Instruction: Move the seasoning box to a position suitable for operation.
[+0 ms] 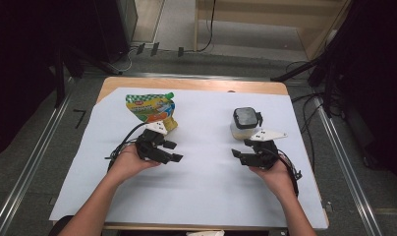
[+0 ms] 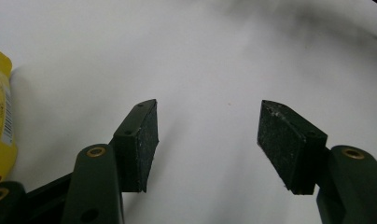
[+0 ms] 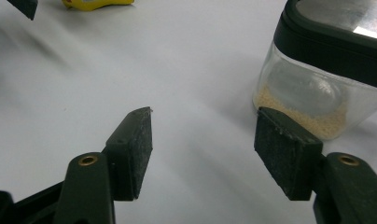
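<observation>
Both grippers are sitting low over the white sheet [image 1: 196, 187] with jaws spread and nothing between them, so this looks like the reach-in before any pickup. The right gripper [image 3: 203, 140] has the clear jar [image 3: 317, 88] with the black lid just ahead and off to its right-hand jaw, a bit of pale grain in the bottom. I'd swing that one so the jar body sits centred between the pads, below the lid, then squeeze. The left gripper [image 2: 207, 140] has the yellow spout pouch [image 2: 0, 116] off past its left jaw, so turn toward it first
</observation>
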The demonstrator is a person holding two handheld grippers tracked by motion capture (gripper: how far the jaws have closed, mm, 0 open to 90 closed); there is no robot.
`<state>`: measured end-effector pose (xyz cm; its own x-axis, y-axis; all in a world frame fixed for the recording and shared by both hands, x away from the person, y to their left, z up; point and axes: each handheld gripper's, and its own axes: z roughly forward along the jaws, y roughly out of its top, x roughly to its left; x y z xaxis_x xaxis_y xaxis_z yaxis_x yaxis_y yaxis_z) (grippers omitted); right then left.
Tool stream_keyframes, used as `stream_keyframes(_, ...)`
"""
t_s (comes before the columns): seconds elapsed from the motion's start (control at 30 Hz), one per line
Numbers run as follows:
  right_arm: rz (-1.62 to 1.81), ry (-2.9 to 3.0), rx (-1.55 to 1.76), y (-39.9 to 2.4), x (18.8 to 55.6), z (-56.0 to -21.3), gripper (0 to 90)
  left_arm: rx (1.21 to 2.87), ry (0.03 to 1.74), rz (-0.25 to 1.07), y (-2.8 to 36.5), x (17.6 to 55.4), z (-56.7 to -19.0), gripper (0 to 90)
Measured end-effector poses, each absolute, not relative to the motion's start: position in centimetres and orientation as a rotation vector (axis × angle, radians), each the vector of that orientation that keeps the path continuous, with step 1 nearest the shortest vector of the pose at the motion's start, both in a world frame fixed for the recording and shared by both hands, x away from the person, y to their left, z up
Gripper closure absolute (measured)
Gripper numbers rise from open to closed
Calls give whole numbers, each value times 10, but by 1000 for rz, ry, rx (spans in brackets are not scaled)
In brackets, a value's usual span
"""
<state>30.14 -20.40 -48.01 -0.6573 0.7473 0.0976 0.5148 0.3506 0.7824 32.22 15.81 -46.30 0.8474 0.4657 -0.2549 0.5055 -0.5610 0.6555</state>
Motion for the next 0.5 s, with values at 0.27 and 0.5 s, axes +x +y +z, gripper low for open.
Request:
stream_keyframes(0.27,1228,2343,1141,-205,300,-479,412,2263,704,-69,158,322,-464,390)
stream_keyframes(0.5,1226,2353,1153,-206,300,-478,438,2279,703,-62,158,323,-466,390)
